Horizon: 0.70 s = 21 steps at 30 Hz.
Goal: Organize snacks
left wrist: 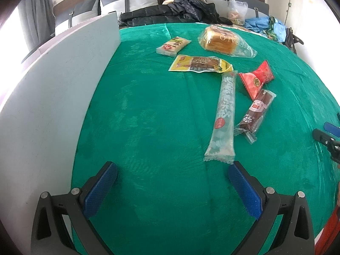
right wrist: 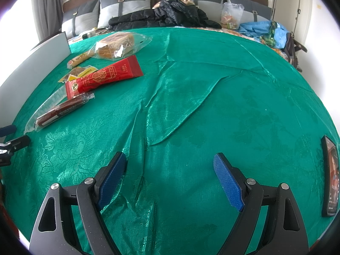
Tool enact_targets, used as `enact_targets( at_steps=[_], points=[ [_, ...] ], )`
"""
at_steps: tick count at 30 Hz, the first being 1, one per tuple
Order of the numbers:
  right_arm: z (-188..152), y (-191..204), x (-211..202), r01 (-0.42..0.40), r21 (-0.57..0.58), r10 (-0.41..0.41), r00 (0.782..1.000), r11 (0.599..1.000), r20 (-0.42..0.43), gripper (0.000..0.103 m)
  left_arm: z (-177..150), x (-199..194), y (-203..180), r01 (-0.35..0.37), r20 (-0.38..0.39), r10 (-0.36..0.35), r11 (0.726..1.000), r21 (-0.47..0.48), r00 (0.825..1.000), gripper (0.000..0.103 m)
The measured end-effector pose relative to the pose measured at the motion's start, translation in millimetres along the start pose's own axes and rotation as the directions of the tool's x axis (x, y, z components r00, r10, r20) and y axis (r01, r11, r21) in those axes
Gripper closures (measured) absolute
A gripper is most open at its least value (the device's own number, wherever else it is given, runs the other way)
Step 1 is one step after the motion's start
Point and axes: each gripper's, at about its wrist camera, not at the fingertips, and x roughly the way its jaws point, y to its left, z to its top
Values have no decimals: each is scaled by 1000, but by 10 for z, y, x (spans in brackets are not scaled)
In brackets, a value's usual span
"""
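Note:
Several snacks lie on a green cloth. In the left wrist view they are a bagged bread loaf, a small yellow pack, a flat yellow-brown pack, a long clear tube pack, a red pack and a brown sausage pack. My left gripper is open and empty, just short of the tube pack's near end. My right gripper is open and empty over bare cloth, with the red pack, sausage pack and bread far to its left.
A white board or box wall stands along the left side of the cloth. A phone lies at the right edge. Black jackets, pillows and bags lie beyond the cloth. The cloth has raised folds in the middle.

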Motion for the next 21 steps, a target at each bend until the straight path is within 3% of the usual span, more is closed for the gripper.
enact_targets(
  at_steps=[14, 17, 21],
  points=[
    [14, 5, 25, 12, 11, -12, 1000, 1000, -8, 15, -23, -8, 27, -1, 12, 2, 1000, -12, 1000, 0],
    [103, 37, 49, 26, 52, -22, 997, 998, -76, 14, -22, -9, 27, -1, 12, 1, 1000, -13, 1000, 0],
    [376, 325, 56, -165, 162, 184, 977, 973, -112, 16, -13, -7, 28, -1, 12, 1, 1000, -14, 1000, 0]
  ],
)
